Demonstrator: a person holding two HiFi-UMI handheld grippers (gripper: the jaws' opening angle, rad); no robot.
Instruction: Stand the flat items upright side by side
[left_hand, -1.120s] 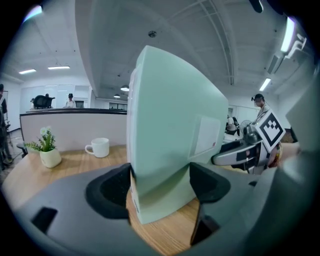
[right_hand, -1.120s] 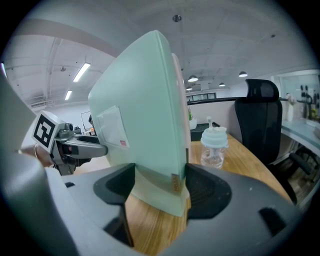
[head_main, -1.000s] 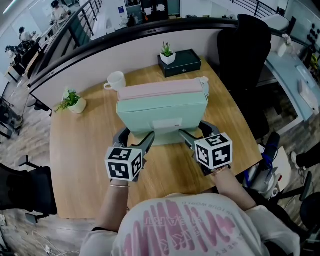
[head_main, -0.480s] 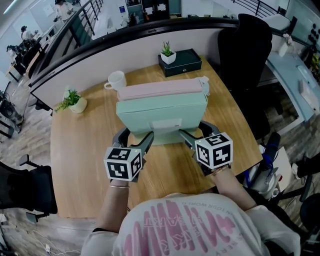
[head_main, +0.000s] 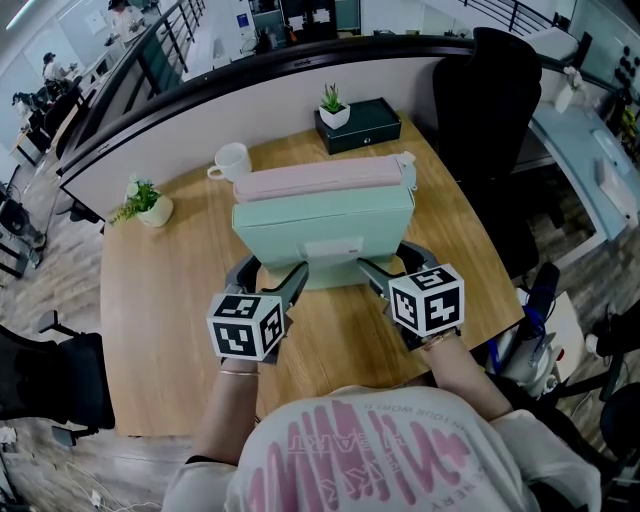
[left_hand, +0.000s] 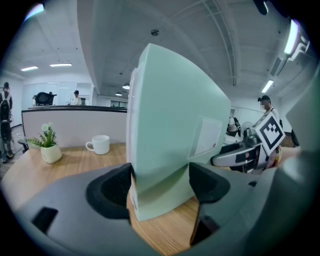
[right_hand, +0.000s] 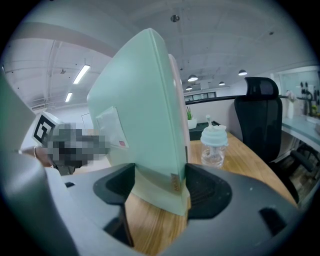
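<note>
A mint-green flat box (head_main: 325, 225) stands upright on the wooden desk (head_main: 150, 320), its label side facing me. Close behind it a pink flat box (head_main: 320, 180) also stands upright; whether the two touch I cannot tell. My left gripper (head_main: 272, 275) is shut on the green box's lower left corner, and my right gripper (head_main: 395, 265) is shut on its lower right corner. In the left gripper view the green box (left_hand: 170, 125) fills the gap between the pads (left_hand: 117, 187). The right gripper view shows the same box (right_hand: 145, 110) pinched between its pads (right_hand: 202, 187).
A white mug (head_main: 231, 160) and a small potted plant (head_main: 150, 205) stand at the back left. A second plant (head_main: 335, 105) sits on a black case (head_main: 365, 125) by the partition. A clear bottle with a pale blue lid (right_hand: 214, 145) stands right of the boxes. A black chair (head_main: 490, 110) is beyond the desk's right edge.
</note>
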